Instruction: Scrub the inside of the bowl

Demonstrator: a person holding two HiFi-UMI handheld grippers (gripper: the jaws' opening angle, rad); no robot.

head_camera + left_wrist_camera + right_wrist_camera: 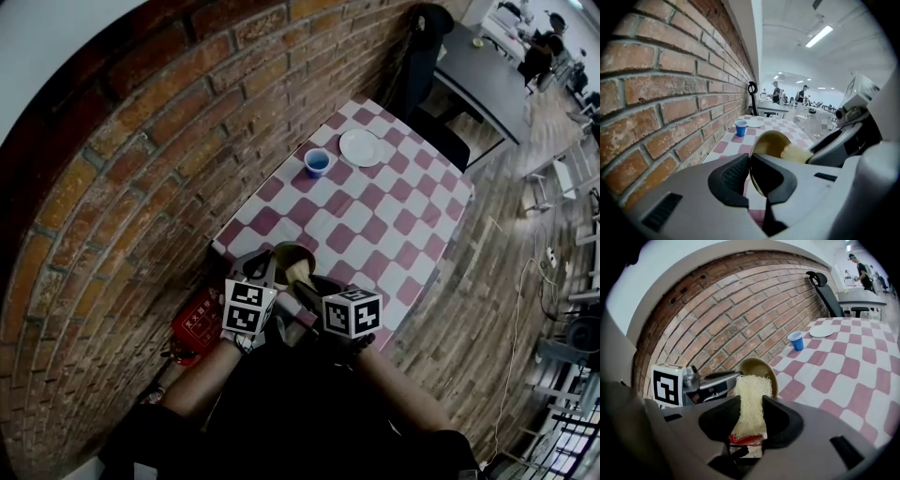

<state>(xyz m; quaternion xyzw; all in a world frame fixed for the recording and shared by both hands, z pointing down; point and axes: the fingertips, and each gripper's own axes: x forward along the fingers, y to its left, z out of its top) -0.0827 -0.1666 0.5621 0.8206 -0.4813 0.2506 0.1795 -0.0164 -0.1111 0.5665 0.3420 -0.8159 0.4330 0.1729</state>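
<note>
An olive-brown bowl [292, 254] is held tilted over the near edge of the red-and-white checked table [375, 225]. My left gripper [260, 271] is shut on the bowl's rim; in the left gripper view the jaws [749, 164] pinch the thin edge of the bowl [771, 142]. My right gripper [309, 289] is shut on a pale yellow mesh scrub pad [750, 397]. The pad's free end reaches into the bowl [762, 367] and touches its inside. The same scrub pad [797, 153] shows at the bowl's mouth in the left gripper view.
A blue cup [317, 161] and a white plate [361, 147] stand at the table's far end. A brick wall [141, 187] runs along the table's left side. A red box [199, 319] lies on the floor by the wall. A black chair [427, 56] stands beyond the table.
</note>
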